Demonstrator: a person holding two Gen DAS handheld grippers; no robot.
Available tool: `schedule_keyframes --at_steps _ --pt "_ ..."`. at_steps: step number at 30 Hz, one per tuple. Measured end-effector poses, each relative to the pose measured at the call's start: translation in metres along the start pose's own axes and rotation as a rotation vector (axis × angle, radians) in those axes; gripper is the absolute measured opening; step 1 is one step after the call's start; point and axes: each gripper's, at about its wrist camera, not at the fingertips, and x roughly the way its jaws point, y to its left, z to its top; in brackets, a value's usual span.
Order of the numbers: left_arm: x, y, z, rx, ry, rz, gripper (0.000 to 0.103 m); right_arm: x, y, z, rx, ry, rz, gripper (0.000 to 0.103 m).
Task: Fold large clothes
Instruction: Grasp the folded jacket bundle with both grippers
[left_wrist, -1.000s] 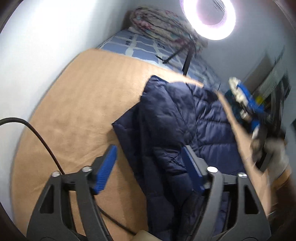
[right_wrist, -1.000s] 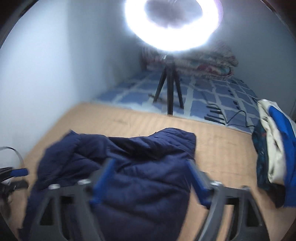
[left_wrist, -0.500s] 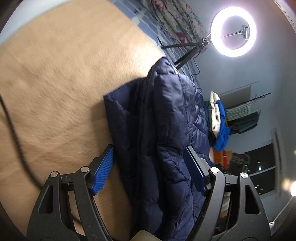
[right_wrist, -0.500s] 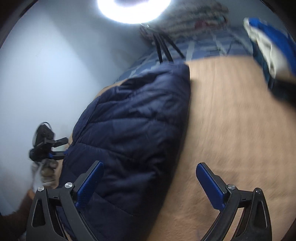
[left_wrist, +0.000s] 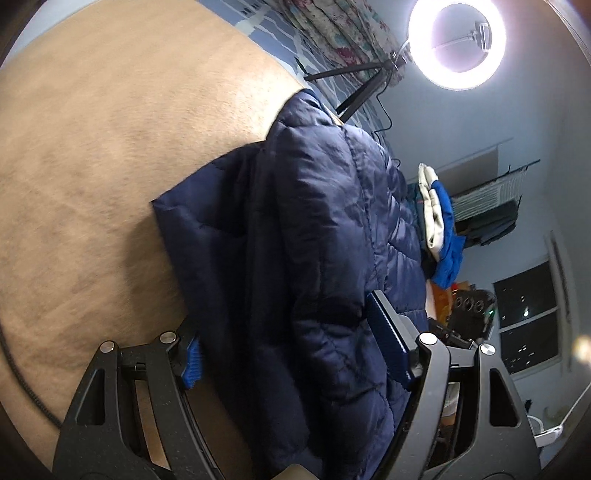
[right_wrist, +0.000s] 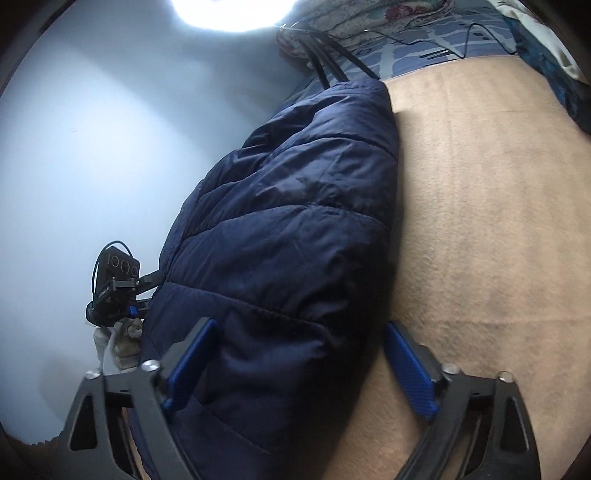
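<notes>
Jacket (left_wrist: 325, 236), dark blue and quilted, is seen lying folded lengthwise on the tan blanket (left_wrist: 110, 166) of a bed, roughly mid-blanket. Compared with a second ago, both grippers have been lowered from above the jacket down to its near end, and the views have been tilted. The left gripper (left_wrist: 291, 343) is now straddling the jacket's near end, jaws spread wide and apart from the fabric as far as can be told, so nothing is grasped. The right gripper (right_wrist: 299, 365) is placed around the opposite near corner; its jaws are closing, with the jacket's edge between them, but no pinch is seen yet. This is judged as the set-up for the next fold: near end to be gripped on both sides and carried toward the far end. The jacket's long axis runs away from the grippers toward the ring light (left_wrist: 456, 44) and tripod (left_wrist: 354, 85); its far end points at the tripod. Which end is the collar cannot be told.
</notes>
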Motion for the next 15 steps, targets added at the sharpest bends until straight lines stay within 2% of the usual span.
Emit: schedule_keyframes --at_steps 3,6,12,14,15 --pt "0.008 -0.005 0.0 0.018 0.004 0.015 0.077 0.007 0.001 0.005 0.015 0.006 0.016 0.079" --pt "0.009 -0.008 -0.002 0.036 0.003 0.043 0.071 0.014 0.005 0.008 0.014 0.011 0.006 0.072" --pt "0.006 -0.022 -0.007 0.072 -0.018 0.091 0.05 0.008 0.009 0.007 0.031 0.003 0.005 0.05" --pt "0.006 -0.031 -0.01 0.097 -0.029 0.115 0.037 0.007 0.014 0.007 0.024 -0.004 -0.012 0.042" --pt "0.005 -0.036 -0.011 0.11 -0.035 0.127 0.034 0.007 0.018 0.007 0.016 -0.006 -0.025 0.041"
